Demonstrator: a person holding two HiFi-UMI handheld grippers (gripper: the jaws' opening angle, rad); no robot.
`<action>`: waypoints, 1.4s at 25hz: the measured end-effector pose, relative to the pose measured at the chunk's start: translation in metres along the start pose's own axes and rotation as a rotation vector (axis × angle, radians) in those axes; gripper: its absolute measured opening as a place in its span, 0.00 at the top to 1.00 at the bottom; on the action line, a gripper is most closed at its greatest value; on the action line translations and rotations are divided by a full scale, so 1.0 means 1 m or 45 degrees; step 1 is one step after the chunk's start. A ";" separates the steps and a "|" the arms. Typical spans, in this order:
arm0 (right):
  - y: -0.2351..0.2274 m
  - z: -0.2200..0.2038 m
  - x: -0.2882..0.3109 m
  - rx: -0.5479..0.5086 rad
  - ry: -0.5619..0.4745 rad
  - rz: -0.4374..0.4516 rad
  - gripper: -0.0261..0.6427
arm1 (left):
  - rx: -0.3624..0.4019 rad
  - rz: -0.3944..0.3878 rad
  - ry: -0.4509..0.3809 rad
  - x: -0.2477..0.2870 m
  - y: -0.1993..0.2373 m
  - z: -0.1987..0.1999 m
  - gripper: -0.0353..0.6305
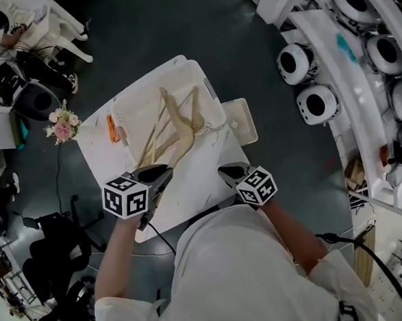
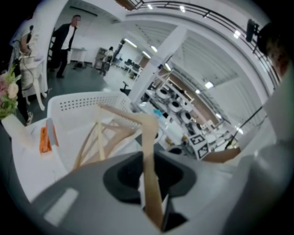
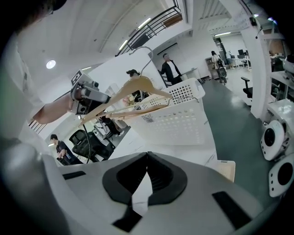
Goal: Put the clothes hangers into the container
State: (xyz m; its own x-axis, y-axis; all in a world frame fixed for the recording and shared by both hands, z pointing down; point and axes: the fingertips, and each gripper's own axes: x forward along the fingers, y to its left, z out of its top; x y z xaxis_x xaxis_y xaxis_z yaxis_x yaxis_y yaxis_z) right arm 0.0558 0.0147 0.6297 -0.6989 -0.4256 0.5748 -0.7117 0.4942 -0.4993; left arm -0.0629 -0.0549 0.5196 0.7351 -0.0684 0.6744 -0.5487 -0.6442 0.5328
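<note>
Several wooden hangers lie slanted over the white perforated container, their upper ends inside it and their lower ends out over its near rim. My left gripper is shut on one hanger's arm, which rises between the pads towards the container. My right gripper hovers over the table to the right, shut with nothing in it. The right gripper view shows the held hangers with a wire hook on top, above the container.
The white table also bears an orange object, a bunch of flowers at its left corner and a small perforated white tray beside the container. Round white machines line the right. Chairs stand at the left.
</note>
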 end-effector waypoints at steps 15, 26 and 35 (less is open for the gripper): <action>-0.004 -0.004 0.000 0.081 -0.039 -0.043 0.96 | 0.222 -0.051 0.445 0.039 0.049 0.011 0.83; -0.006 -0.010 -0.004 0.093 -0.038 -0.057 0.96 | 0.325 0.012 0.532 0.053 0.082 0.014 0.82; 0.005 -0.012 -0.004 0.050 -0.026 -0.039 0.96 | 0.488 0.128 0.404 0.042 0.075 0.021 0.74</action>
State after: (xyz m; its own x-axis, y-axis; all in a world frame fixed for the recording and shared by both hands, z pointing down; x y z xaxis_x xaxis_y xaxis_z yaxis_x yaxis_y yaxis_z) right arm 0.0559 0.0276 0.6329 -0.6778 -0.4554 0.5772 -0.7347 0.4506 -0.5072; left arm -0.0649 -0.1227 0.5769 0.4966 0.0522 0.8664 -0.3810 -0.8837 0.2717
